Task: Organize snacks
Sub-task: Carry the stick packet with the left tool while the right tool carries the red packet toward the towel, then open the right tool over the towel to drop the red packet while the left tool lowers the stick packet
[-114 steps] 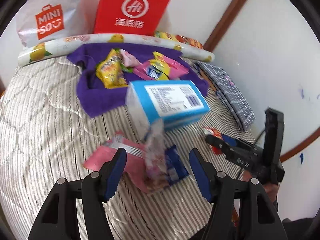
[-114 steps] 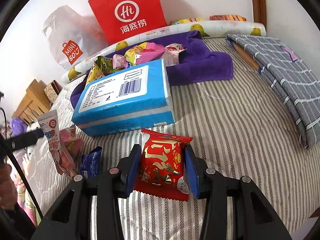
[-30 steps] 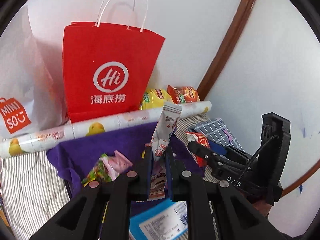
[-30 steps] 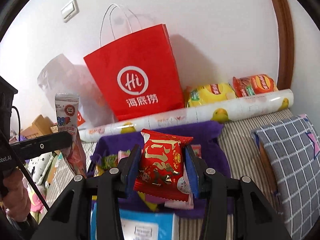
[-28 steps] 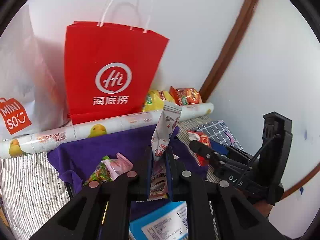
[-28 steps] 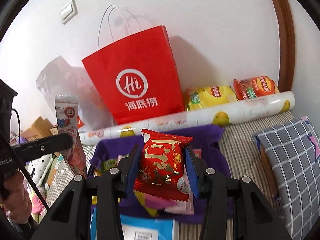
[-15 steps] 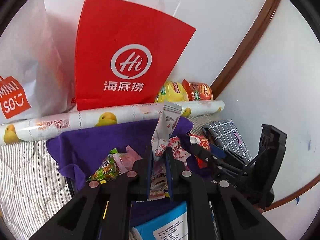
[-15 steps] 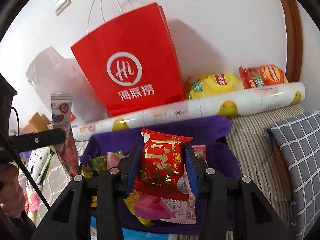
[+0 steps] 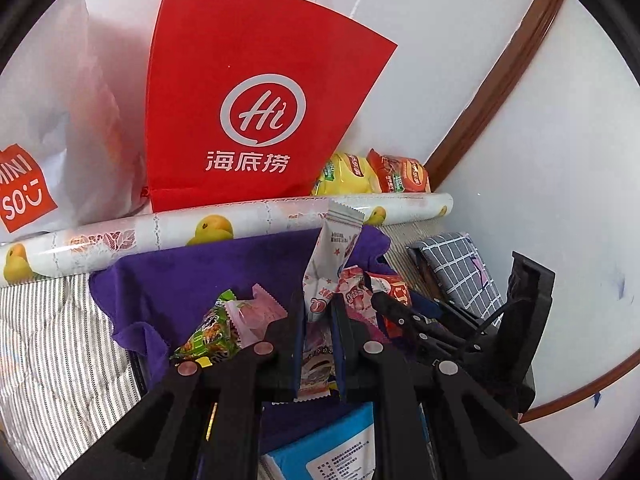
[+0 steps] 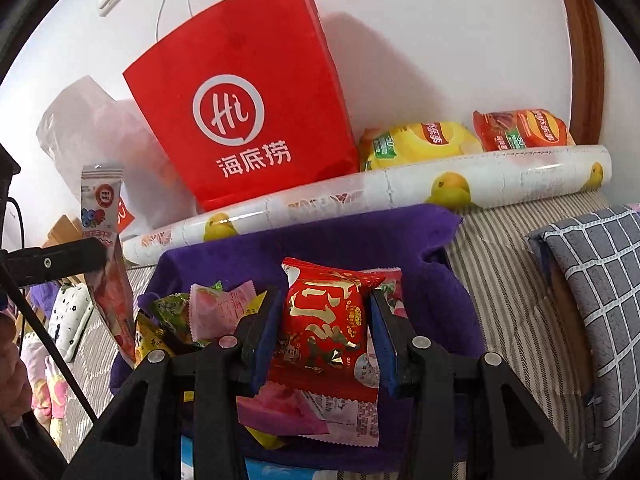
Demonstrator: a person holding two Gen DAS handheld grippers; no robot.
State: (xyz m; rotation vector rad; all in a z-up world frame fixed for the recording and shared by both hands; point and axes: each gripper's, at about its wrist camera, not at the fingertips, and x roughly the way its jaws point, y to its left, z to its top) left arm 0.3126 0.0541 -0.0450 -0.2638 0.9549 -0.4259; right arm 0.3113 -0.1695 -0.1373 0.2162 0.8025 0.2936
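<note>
My left gripper [image 9: 318,310] is shut on a tall white and pink snack sachet [image 9: 330,256], held upright over the purple towel [image 9: 192,276]. My right gripper [image 10: 324,312] is shut on a red snack packet with gold characters [image 10: 324,320], held above the same towel [image 10: 360,240]. Several loose snack packets [image 10: 216,312] lie piled on the towel below both grippers. The right gripper and its red packet also show in the left wrist view [image 9: 394,292]. The left gripper's sachet also shows in the right wrist view [image 10: 104,248].
A red paper bag [image 9: 248,108] and a white Miniso bag [image 9: 36,152] stand against the wall. A duck-print roll [image 10: 400,192] lies behind the towel, with yellow [image 10: 416,144] and orange chip bags behind it. A blue box [image 9: 332,452] sits below; a grey checked cushion [image 10: 600,280] lies right.
Both grippers have moved forward and lower toward the purple towel, each still holding its snack. The red bag and the snack pile now look closer.
</note>
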